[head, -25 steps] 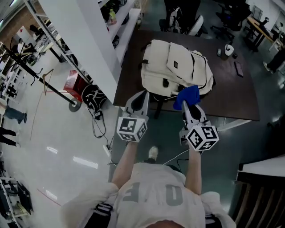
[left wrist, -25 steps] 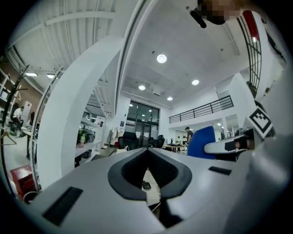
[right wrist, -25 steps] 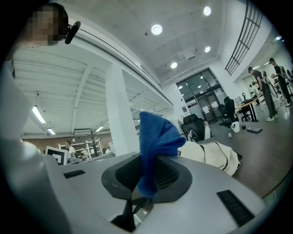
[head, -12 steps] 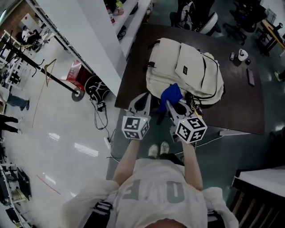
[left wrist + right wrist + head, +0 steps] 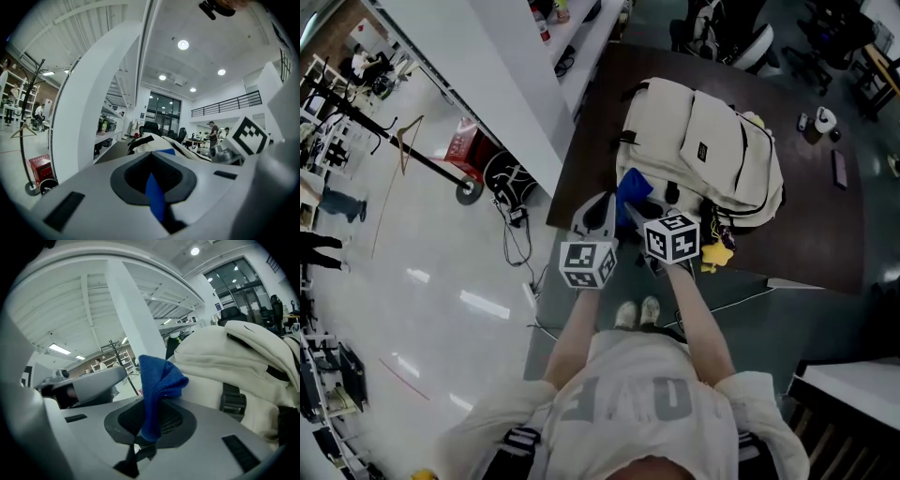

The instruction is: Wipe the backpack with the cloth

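A: Head view dim and murky, white glare streaks on the floor [image 5: 483,305].
B: Gripper views bright, lit by round ceiling lights [image 5: 183,45]. Heavy fisheye, black corners. Cloth [image 5: 157,385] sharp, background soft.

Cream backpack [image 5: 703,150] flat on dark table [image 5: 586,159], bunched blue cloth [image 5: 630,187] beside it

Legible text: none. Shirt [image 5: 628,401] letters are indistinct; the backpack [image 5: 670,127] label [image 5: 701,150] is too small to read.
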Demonstrator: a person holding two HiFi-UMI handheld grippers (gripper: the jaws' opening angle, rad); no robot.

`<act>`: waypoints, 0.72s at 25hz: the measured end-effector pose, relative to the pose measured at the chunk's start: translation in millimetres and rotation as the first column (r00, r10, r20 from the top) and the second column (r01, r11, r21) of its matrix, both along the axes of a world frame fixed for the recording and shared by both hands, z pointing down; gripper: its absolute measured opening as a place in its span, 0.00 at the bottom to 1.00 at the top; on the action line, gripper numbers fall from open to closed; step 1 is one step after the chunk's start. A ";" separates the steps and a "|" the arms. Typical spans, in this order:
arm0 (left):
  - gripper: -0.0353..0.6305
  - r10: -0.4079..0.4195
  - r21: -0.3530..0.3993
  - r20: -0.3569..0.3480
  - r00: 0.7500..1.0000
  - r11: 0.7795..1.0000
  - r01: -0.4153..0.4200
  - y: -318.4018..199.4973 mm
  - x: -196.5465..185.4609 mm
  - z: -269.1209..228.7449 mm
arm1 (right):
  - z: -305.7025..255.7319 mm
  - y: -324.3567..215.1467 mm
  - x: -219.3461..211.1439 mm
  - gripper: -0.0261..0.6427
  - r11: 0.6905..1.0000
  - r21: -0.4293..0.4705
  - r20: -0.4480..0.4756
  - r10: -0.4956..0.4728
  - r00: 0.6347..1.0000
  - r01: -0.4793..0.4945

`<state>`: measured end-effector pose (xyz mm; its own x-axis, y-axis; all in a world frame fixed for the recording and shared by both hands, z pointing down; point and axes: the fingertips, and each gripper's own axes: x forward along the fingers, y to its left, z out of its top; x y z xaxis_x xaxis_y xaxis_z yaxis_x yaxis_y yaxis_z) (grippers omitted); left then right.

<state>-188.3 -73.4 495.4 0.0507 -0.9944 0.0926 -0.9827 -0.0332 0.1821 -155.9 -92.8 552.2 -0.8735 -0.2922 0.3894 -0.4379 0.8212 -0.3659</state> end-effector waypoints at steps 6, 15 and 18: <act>0.06 0.037 -0.015 -0.002 0.999 0.999 -0.037 -8.6 13.3 6.9 | 12.3 -11.7 22.2 0.10 0.999 0.000 -0.035 0.051 0.998 -0.051; 0.06 0.183 -0.025 -0.005 0.983 0.983 -0.183 -36.1 75.3 13.5 | 17.9 -30.3 97.6 0.10 0.983 0.003 -0.060 0.185 0.981 -0.186; 0.06 0.232 -0.027 -0.009 0.973 0.972 -0.233 -44.5 99.4 14.2 | 21.9 -38.2 132.4 0.10 0.968 -0.005 -0.064 0.251 0.966 -0.252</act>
